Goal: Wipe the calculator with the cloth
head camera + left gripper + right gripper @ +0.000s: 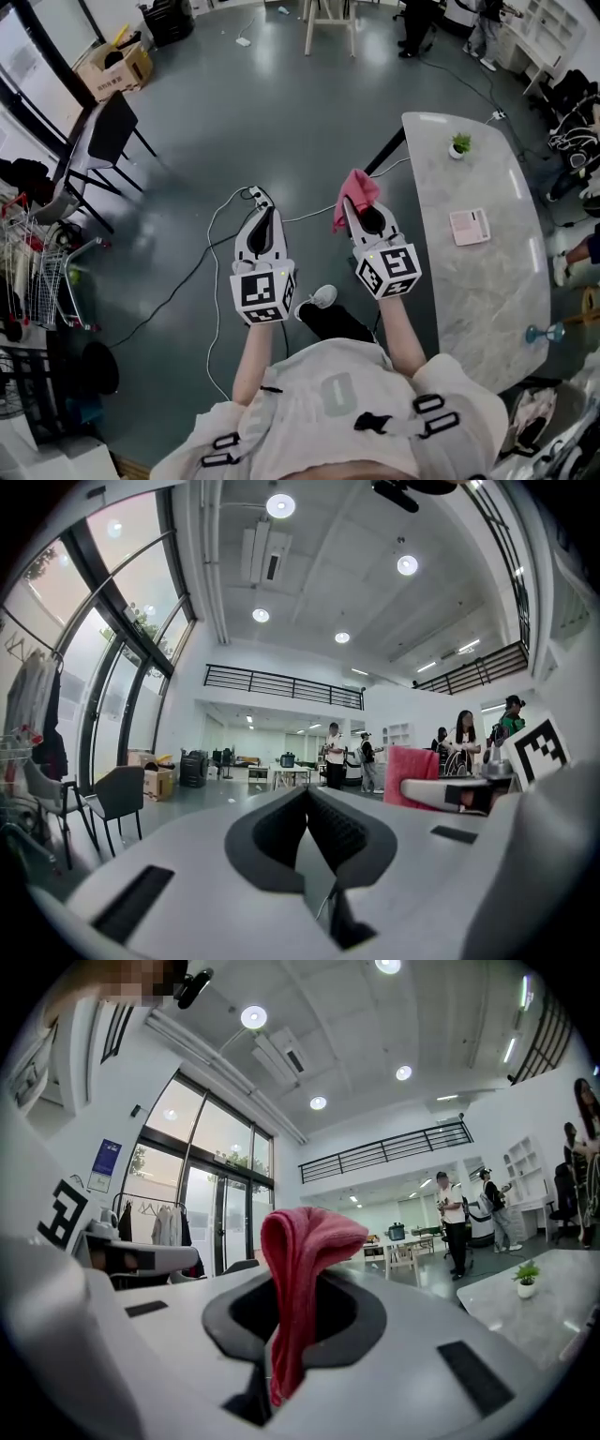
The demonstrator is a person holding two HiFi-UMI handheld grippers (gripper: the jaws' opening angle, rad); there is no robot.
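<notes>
Pinching cloth (357,190) in right hand-held gripper (352,208), calculator (470,227) apart

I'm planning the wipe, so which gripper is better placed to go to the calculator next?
Right. The right gripper is shut on the cloth and nearer the calculator on the table; the left gripper is shut, empty and farther away.

The calculator (470,227) is laid on the worktop (487,291), with the plant (459,144) behind it. The cloth (357,192) is held in the right gripper (354,208), left of the worktop; the left gripper (262,201) is positioned further left.
</notes>
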